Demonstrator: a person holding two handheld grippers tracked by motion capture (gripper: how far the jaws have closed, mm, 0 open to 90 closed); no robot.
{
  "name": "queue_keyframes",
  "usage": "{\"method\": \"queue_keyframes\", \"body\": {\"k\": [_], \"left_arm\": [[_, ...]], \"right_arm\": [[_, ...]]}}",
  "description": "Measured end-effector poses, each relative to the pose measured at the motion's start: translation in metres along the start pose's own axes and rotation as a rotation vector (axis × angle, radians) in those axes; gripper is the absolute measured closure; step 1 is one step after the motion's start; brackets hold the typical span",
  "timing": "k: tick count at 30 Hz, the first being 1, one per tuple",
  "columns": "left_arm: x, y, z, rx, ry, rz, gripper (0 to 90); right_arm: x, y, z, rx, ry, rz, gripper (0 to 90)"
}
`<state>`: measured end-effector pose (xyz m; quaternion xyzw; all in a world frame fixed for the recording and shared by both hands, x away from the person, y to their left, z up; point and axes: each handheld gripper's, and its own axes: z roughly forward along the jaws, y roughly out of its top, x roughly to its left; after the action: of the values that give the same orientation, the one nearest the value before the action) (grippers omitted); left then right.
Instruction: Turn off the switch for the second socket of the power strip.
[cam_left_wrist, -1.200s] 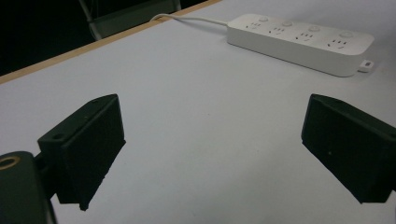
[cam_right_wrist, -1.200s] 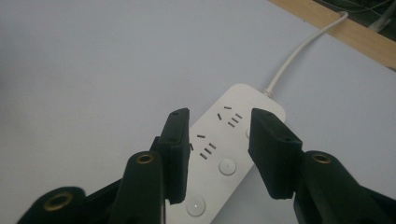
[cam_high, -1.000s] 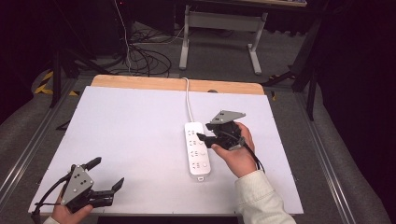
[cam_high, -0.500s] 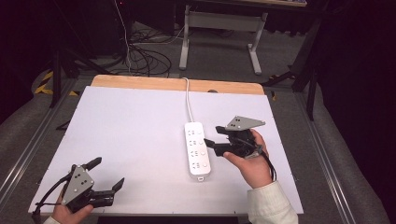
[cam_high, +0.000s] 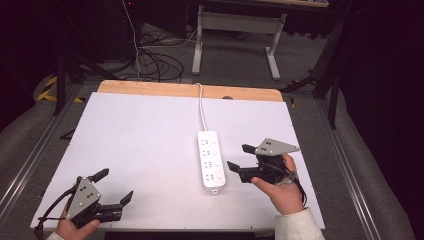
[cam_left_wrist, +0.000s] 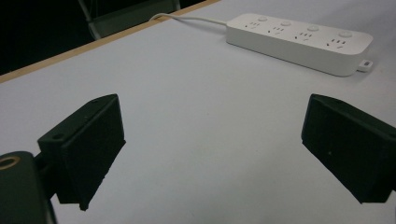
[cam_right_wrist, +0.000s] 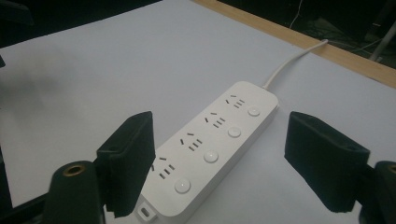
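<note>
2 grippers are out over the white table (cam_high: 140, 150), and neither has anything in it. Nearest the person, the left gripper (cam_high: 115, 192) sits low at the near left corner with its jaws spread wide over bare tabletop; it looks parked there, well apart from the work, leaving the middle free for the other hand. In the left gripper view its 2 black pads stand far apart with only white surface between them. Further in, the right gripper (cam_high: 240, 157) hangs just beside the right edge of the power strip (cam_high: 211, 158), jaws apart and aimed toward the strip's side without touching it. In the right gripper view the strip lies ahead, between and a little below the 2 pads, its near end closest to the left pad. The power strip lies flat, its length running away from the person, 4 sockets and 4 buttons facing up, and its white cord (cam_high: 201, 106) runs off over the wooden far edge (cam_high: 190, 90), which I would guess is why it lies that way round. Compared with 1 second ago, the right gripper was over the strip's upper part; now it has drawn back to the right and toward the person, its jaws have just been opening with nothing between them, and the strip and left gripper look unmoved.
</note>
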<state>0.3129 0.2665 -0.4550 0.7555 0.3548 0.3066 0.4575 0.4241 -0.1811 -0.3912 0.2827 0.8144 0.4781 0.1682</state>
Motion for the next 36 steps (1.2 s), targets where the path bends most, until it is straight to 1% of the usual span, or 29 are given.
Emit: {"method": "queue_keyframes", "body": {"k": [3, 6, 7, 10, 13, 16, 18, 20, 25, 27, 29, 31, 36], "left_arm": [[0.0, 0.0, 0.0, 0.001, -0.003, 0.006, 6.8], [0.0, 0.0, 0.0, 0.0, -0.007, 0.001, 6.8], [0.001, 0.0, 0.0, 0.0, -0.007, 0.004, 6.8], [0.001, 0.0, 0.0, -0.001, -0.009, 0.002, 6.8], [0.001, 0.0, -0.001, -0.001, -0.018, -0.005, 6.8], [0.004, 0.001, -0.002, -0.01, -0.042, -0.031, 6.7], [0.005, 0.001, -0.002, -0.002, -0.044, -0.04, 6.7], [0.005, 0.001, -0.001, 0.0, -0.041, -0.051, 6.7], [0.002, 0.001, 0.0, 0.008, -0.026, -0.003, 6.3], [0.001, 0.001, 0.0, 0.01, -0.026, 0.004, 6.1], [0.001, 0.001, -0.001, 0.005, -0.028, 0.0, 6.1], [0.002, 0.001, 0.0, 0.005, -0.028, 0.002, 6.1], [0.0, 0.0, 0.003, 0.018, -0.025, 0.017, 6.1]], "right_arm": [[-0.003, -0.011, -0.006, -0.025, 0.006, 0.007, 21.2], [-0.005, -0.022, -0.011, -0.045, 0.026, -0.01, 17.2], [-0.006, -0.025, -0.012, -0.052, 0.034, -0.003, 16.7], [-0.009, -0.037, -0.014, -0.061, 0.04, 0.012, 15.5], [-0.01, -0.048, -0.014, -0.058, 0.043, 0.032, 14.5], [-0.012, -0.059, -0.014, -0.057, 0.033, 0.055, 14.4], [-0.013, -0.066, -0.013, -0.055, 0.033, 0.086, 14.5], [-0.013, -0.073, -0.012, -0.055, 0.028, 0.094, 14.5], [-0.015, -0.089, -0.011, -0.051, 0.015, 0.087, 14.4], [-0.015, -0.095, -0.01, -0.043, 0.01, 0.085, 14.4], [-0.015, -0.101, -0.011, -0.041, 0.007, 0.084, 14.4], [-0.016, -0.106, -0.012, -0.034, 0.001, 0.072, 14.3], [-0.015, -0.117, -0.01, -0.012, -0.01, 0.079, 14.3]]}}
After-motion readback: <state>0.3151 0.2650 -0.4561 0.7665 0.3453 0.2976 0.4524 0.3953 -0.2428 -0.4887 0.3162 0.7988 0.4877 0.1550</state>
